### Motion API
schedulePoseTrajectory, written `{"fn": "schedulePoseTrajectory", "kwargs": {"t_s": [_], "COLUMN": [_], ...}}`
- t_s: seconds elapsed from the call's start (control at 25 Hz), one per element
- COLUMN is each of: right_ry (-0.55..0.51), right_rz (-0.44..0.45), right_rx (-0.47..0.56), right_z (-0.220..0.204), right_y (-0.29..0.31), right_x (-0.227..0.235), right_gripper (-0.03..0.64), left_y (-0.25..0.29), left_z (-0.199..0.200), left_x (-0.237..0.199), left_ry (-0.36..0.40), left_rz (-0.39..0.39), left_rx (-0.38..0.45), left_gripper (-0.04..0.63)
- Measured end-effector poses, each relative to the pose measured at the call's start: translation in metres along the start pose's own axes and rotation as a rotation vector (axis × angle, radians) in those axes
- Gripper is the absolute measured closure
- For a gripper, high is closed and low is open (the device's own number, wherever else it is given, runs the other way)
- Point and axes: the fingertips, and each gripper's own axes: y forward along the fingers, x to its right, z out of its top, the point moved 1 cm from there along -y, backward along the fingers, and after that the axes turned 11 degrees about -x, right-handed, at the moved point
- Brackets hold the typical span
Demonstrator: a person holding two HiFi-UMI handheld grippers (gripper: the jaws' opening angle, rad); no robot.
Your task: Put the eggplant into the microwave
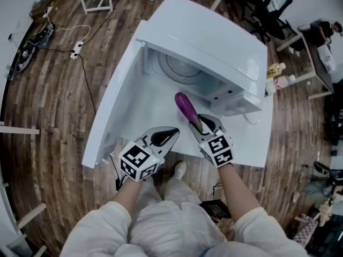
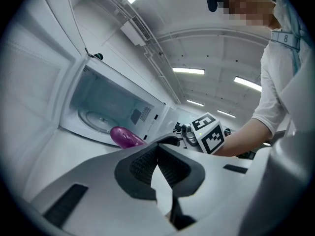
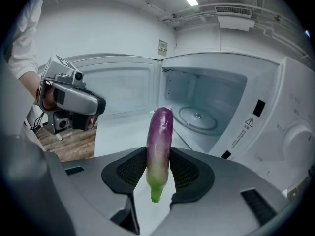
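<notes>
head view: both forearms reach forward side by side over the white table (image 1: 252, 143) toward the open microwave (image 1: 214, 47), its door (image 1: 115, 100) swung out to the left. the right gripper (image 1: 201, 123) tilts downward, clamped on the eggplant (image 1: 185, 106), and the purple end points at the mouth of the cavity. the left gripper (image 1: 170, 134) sits just beside it, closer to level.

left gripper view: the left gripper's (image 2: 158, 149) jaws meet at the tips with nothing between them. past them, the eggplant's (image 2: 124, 136) purple end shows in front of the cavity.

right gripper view: the right gripper's (image 3: 160, 168) pads squeeze the eggplant (image 3: 160, 141) near its green stem end. the turntable (image 3: 197, 117) lies beyond, inside the microwave.
</notes>
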Motion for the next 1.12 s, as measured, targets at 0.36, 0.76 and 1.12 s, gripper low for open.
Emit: {"fn": "schedulePoseTrajectory", "kwargs": {"t_s": [0.36,0.76,1.12], "right_ry": [-0.023,-0.019,0.033], "right_rz": [-0.038,-0.078,-0.107], "right_rx": [0.001,0.006,0.033], "right_z": [0.038,0.081,0.109], "right_y": [0.031,0.072,0.104], "right_x": [0.025,0.062,0.073], "right_gripper": [0.448,0.449,0.448], "left_y": [0.004,0.008,0.013], "left_z": [0.028,0.037,0.051], "left_x": [-0.045,-0.074,-0.105], "left_ry": [-0.028,-0.058,-0.055], "left_rz": [0.097,0.134,0.156], "left_rx": [0.089,0.105,0.102], "left_gripper": [0.594,0.593,0.594]}}
